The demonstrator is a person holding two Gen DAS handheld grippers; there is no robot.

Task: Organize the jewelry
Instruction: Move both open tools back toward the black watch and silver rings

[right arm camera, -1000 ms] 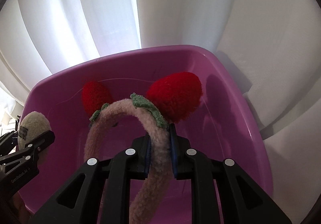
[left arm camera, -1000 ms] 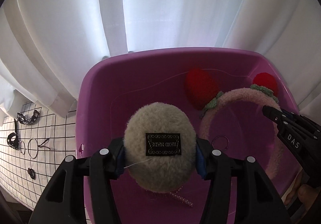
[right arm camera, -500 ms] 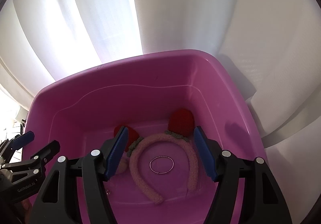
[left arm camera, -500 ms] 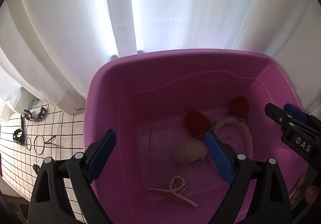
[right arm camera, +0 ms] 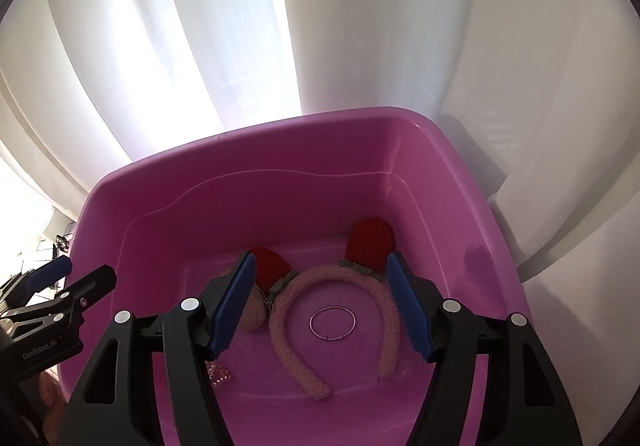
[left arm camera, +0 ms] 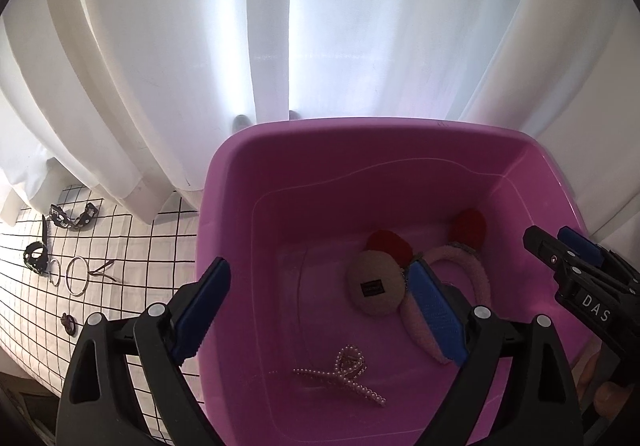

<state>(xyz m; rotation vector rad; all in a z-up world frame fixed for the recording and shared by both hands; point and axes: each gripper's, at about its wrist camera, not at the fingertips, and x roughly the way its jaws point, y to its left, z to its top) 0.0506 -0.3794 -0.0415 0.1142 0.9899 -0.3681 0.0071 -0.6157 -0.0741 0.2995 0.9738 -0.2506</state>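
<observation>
Two grippers, fingers spread wide, gripping nothing, above purple plastic tub [left arm camera: 248,182].
Left gripper [left arm camera: 320,310], right gripper [right arm camera: 320,298]: below them on tub floor, fuzzy pink headband [right arm camera: 288,330] with red pompoms, beige plush puff [left arm camera: 374,288], pearl clip [left arm camera: 348,370], thin ring [right arm camera: 332,322].

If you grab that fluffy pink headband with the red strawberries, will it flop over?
Probably not much. The fluffy pink headband with red strawberries keeps a neat arch lying in the purple plastic tub, so there is likely a stiff band inside. Its fuzzy cover should grip well, and it looks light.
</observation>
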